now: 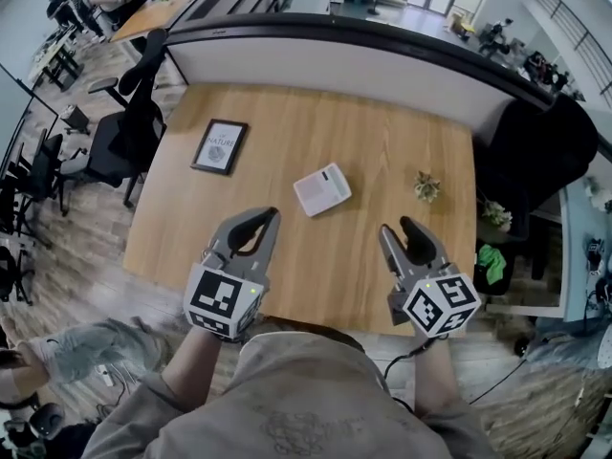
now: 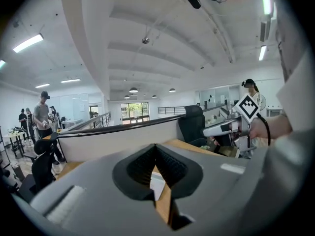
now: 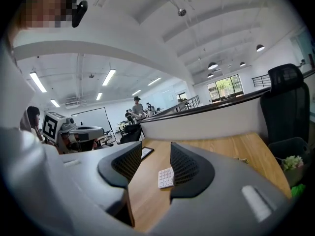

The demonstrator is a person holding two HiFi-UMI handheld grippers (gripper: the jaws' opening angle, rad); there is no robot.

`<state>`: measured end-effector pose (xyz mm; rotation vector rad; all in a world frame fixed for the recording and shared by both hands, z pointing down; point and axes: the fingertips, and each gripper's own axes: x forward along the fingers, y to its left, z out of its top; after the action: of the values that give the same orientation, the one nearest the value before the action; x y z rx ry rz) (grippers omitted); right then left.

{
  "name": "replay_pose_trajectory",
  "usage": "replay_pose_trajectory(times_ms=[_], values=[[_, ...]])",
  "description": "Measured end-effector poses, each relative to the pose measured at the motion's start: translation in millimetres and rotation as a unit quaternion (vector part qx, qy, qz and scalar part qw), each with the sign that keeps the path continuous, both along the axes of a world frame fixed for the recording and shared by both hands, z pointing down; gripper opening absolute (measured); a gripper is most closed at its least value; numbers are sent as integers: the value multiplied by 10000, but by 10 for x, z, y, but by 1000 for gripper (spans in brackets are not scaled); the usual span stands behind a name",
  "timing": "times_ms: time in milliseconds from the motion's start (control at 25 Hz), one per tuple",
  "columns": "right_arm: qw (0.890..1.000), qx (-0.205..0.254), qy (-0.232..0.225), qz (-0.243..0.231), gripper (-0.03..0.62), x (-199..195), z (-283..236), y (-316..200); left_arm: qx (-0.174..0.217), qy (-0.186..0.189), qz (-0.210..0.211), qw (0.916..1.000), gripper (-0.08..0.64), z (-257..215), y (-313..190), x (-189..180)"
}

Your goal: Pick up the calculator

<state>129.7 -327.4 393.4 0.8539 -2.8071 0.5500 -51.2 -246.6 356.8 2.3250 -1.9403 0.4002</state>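
The calculator (image 1: 322, 189) is a white slab with pale keys, lying flat near the middle of the wooden table (image 1: 382, 132). Both grippers hover above the table's near edge, short of it. My left gripper (image 1: 271, 216) is to its lower left, with its jaw tips touching and nothing between them (image 2: 156, 146). My right gripper (image 1: 399, 228) is to its lower right, open. In the right gripper view the calculator (image 3: 166, 177) shows through the gap between the jaws (image 3: 156, 154), some way ahead on the table.
A black-framed picture (image 1: 220, 145) lies at the table's far left. A small dried plant (image 1: 426, 186) sits right of the calculator. A curved partition (image 1: 335, 55) bounds the far side. Office chairs (image 1: 129, 132) stand to the left and a black chair (image 1: 545, 151) to the right.
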Motion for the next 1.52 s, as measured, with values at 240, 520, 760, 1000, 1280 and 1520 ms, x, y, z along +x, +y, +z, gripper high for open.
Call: replay_pose_trajectory(times_ms=[240,520,760,1000,1280,1520], values=[[9996,-116,202,-172,190,-333,174,-313,-25,-111,6,9999,2,102,-270,-201],[9981,-158,420,-427,190,-759,390,-771,-220,-129,7,9997,2,363,-568,-375],[9912,-450,1000,-748,192,-1124,1011,-1040,-445,52,-96,9989,2,669,-778,-627],[9819,-867,1441,-873,192,-1347,1721,-1281,-752,272,-149,9967,2,1070,-957,-806],[9683,-1501,1759,-944,193,-1482,2489,-1457,-1225,570,-165,9907,2,1613,-1060,-929],[9585,-1961,1890,-839,193,-1547,2955,-1570,-1580,829,-210,9837,2,2058,-1042,-1013]])
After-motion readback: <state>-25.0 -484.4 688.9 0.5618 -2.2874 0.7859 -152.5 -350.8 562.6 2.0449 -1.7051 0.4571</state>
